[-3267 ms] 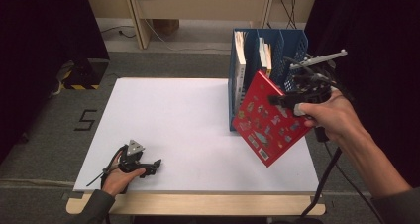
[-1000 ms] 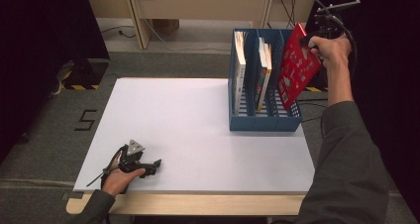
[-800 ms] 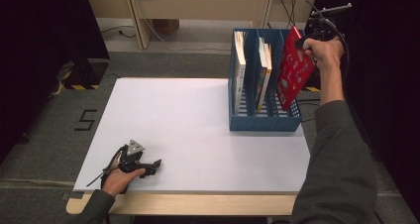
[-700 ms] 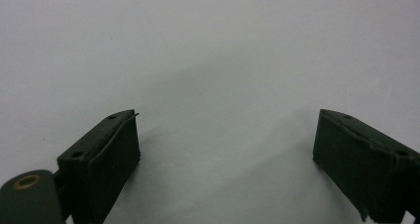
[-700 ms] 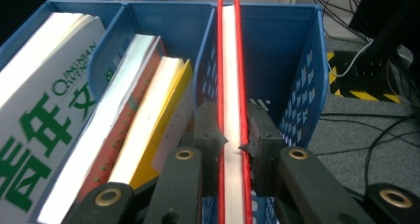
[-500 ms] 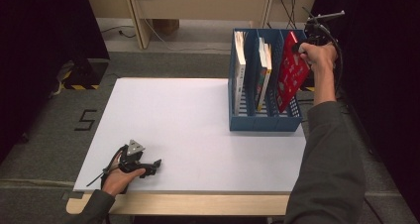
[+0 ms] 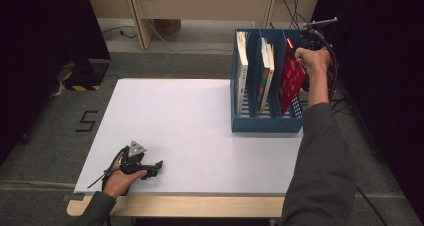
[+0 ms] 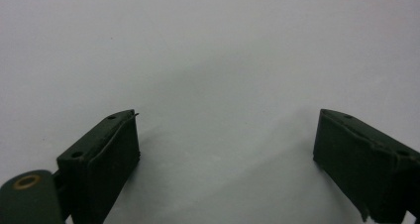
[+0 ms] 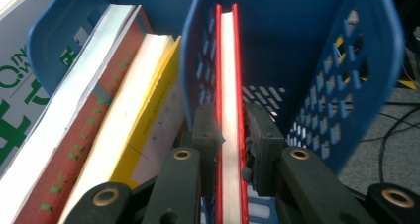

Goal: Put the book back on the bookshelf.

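Observation:
A thin red book [image 7: 290, 81] [image 9: 229, 75] stands inside the rightmost slot of the blue file rack [image 7: 260, 122], leaning a little. My right gripper [image 9: 230, 130] is shut on its upper edge, one pad on each cover, and the hand holds it above the rack [image 7: 306, 53]. Two books [image 9: 124, 110] fill the middle slot and a white one [image 7: 242, 61] the left slot. My left gripper [image 7: 150, 166] [image 8: 225, 149] rests on the white table near the front left corner, jaws wide apart with nothing between them.
The white table top [image 7: 185, 121] stretches between the rack and the left hand. Cables [image 7: 345, 106] trail on the floor to the right of the rack. A wooden frame [image 7: 140, 16] stands behind the table.
The right hand has lowered the red book from above the rack down into the rightmost slot. The left hand and its gripper have stayed put.

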